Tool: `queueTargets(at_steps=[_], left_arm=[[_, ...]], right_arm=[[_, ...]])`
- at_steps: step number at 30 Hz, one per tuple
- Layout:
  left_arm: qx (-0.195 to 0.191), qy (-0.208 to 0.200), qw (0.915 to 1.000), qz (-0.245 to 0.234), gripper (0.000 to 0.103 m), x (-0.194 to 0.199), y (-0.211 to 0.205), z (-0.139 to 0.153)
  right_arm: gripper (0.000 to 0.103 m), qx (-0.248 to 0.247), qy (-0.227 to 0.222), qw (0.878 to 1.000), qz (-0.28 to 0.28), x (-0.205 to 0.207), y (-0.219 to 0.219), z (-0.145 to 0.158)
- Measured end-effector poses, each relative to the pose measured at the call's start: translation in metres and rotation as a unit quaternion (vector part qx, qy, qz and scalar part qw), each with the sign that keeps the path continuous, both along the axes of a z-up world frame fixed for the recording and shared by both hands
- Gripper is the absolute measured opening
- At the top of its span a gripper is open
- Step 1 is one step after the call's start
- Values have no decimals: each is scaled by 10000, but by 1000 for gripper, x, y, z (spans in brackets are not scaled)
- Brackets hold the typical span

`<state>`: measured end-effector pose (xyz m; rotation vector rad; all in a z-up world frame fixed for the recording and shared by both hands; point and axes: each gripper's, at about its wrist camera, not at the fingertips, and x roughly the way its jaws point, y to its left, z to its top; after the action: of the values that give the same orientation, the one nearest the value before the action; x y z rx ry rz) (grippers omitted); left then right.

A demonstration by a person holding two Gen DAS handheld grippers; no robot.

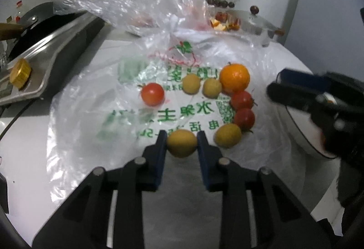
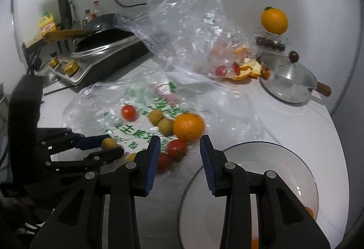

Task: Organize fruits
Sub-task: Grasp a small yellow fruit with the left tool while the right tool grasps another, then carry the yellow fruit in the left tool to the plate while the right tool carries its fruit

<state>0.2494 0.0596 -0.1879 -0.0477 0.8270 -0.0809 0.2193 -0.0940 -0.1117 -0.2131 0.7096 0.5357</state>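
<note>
My left gripper is shut on a small yellow-brown fruit just above the printed plastic bag; the same grip shows in the right wrist view. On the bag lie an orange, three red tomatoes and three more yellow fruits. My right gripper is open and empty, between the orange and a white plate. It also shows at the right of the left wrist view.
A gas stove with a black pan stands at the back left. A crumpled clear bag with peels lies behind. A lidded steel pot and a rack with an orange and dark fruits stand at the back right.
</note>
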Motion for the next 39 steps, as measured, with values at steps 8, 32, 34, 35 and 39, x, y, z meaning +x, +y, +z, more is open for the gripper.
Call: queueTargets(at_steps=[8, 32, 34, 35, 39], left_arm=[[-113, -358, 9992, 140, 27, -16, 27, 17], [-257, -545, 9979, 218, 27, -36, 51, 21], [-246, -569, 9979, 210, 27, -38, 49, 23], [-239, -574, 9978, 207, 27, -38, 48, 24], [-200, -609, 9978, 167, 27, -41, 39, 29]], right_arm=[[38, -313, 166, 9988, 336, -12, 39, -13], [28, -1241, 108, 9920, 218, -19, 79, -48], [28, -1205, 59, 9924, 227, -21, 78, -44], [28, -1172, 36, 9928, 226, -22, 76, -41], [28, -1045, -62, 9943, 209, -27, 68, -30]])
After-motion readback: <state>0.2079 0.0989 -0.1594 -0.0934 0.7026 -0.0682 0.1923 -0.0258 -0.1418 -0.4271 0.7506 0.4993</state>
